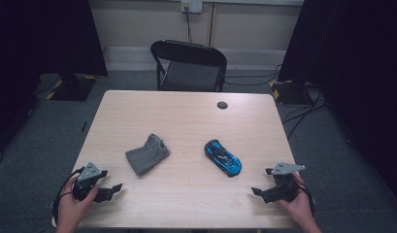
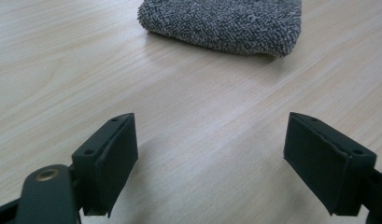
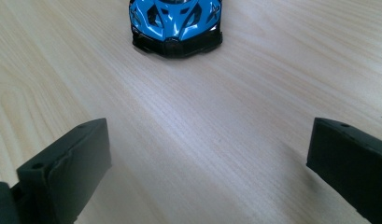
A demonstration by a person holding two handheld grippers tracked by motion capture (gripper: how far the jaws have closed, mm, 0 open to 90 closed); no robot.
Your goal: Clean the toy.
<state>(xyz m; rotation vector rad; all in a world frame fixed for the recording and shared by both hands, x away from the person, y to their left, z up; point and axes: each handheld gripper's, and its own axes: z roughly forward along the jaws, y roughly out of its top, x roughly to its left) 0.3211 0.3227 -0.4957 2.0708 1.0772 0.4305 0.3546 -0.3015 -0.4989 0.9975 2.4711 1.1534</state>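
Note:
A folded grey knit cloth lies left of the table's middle, and a blue toy car sits to its right. My left gripper rests near the front left corner, held in a hand, open with bare wood between its jaws; the cloth lies ahead of it. My right gripper rests near the front right corner, also open and empty, with the car straight ahead, its nose towards me. In each gripper view the jaws stand wide apart.
The light wooden table has a small black round cap near its far edge. A black folding chair stands behind the table. Dark curtains and cables flank the room on both sides.

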